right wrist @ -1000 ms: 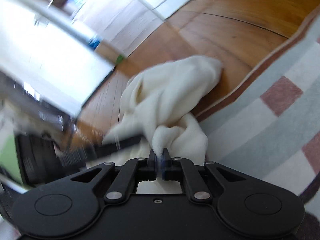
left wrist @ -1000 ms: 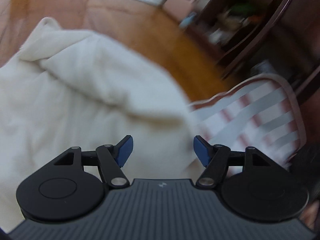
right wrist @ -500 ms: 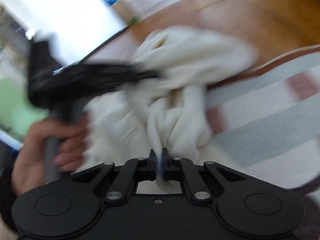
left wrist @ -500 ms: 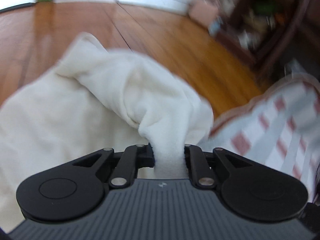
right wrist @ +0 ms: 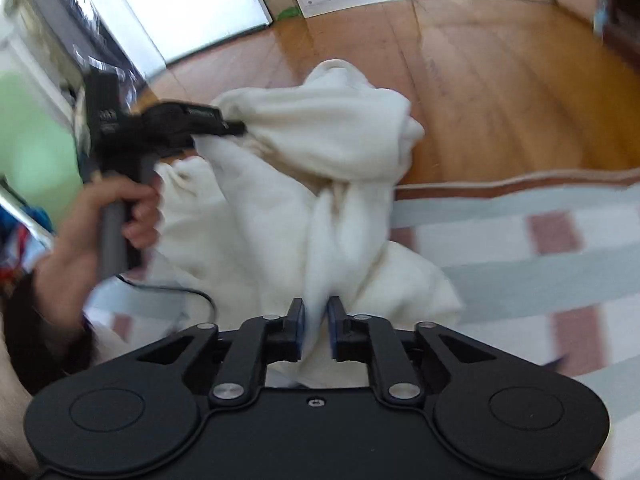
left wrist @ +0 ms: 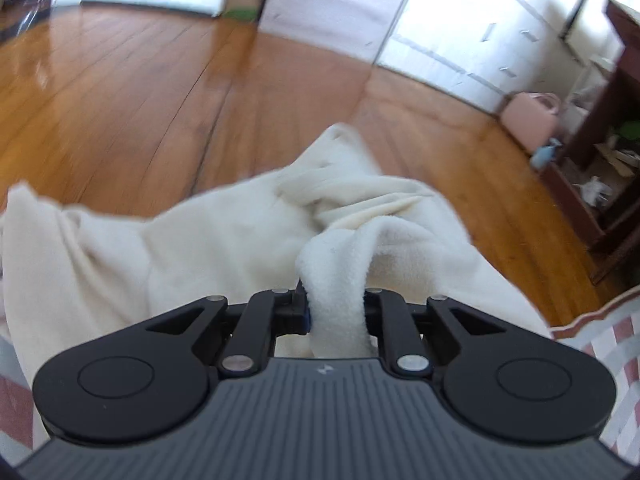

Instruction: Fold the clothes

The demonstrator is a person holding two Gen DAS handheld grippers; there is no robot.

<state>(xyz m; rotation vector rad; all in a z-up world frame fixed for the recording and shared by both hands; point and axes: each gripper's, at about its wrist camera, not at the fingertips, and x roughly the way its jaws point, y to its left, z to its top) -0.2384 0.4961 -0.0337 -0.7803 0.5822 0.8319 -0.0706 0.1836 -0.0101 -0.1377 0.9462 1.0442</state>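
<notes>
Both the left gripper (left wrist: 335, 312) and right gripper (right wrist: 316, 330) are pinching the bunched cream garment (right wrist: 320, 152), lifting it; spreading it flat probably follows.

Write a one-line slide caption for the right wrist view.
Both grippers, right gripper and left gripper, pinch a cream garment above the striped rug.

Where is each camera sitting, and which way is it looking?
Left wrist view: sits on the left tool, looks along its fingers over the cream garment to the wooden floor; shows no body part.
Right wrist view: sits on the right tool, looks over the garment and striped rug; shows the person's left hand holding the left tool.
Both share the garment, floor and rug.
</notes>
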